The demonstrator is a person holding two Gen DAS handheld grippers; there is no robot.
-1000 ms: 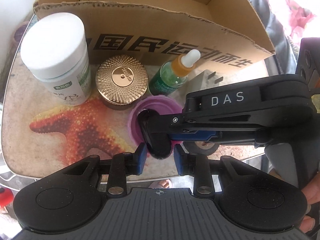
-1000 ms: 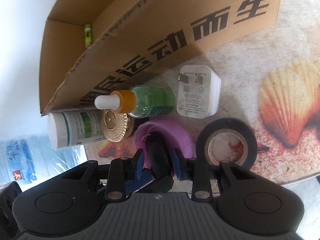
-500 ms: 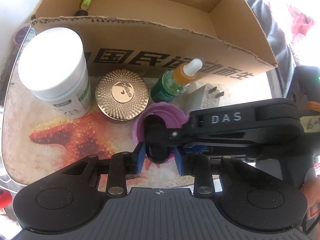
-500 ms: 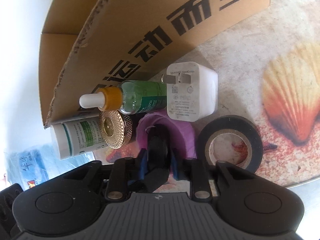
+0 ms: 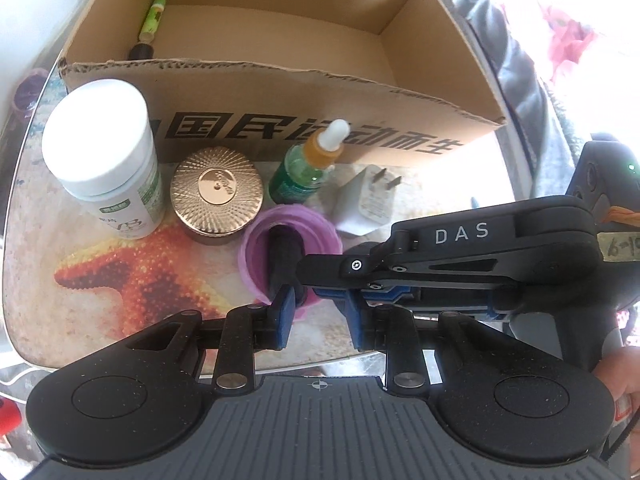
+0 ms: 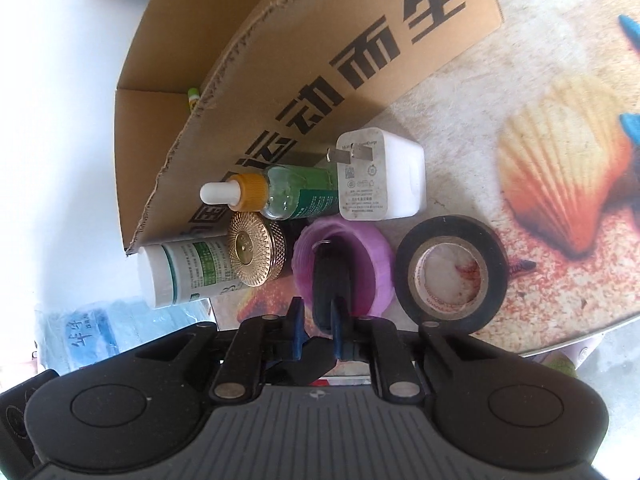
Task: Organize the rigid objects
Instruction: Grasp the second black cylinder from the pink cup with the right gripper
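A: Bench, left to right along the cardboard box point(image 5: 280, 92)'s front wall: white pill bottle point(image 5: 104, 160), gold-lidded jar point(image 5: 216, 196), green dropper bottle point(image 5: 308, 168), white charger point(image 5: 366, 200). Your tape roll point(image 6: 450, 276) lies toward the bench's right edge.

B: And the tongs?

A: Your left tongs point(image 5: 318, 316) stand apart, one pad beside the black object point(image 5: 286, 256) in the purple cup point(image 5: 256, 256). Your right tongs point(image 6: 318, 326) are parted too, at that object's near end; whether they touch it, I cannot tell.
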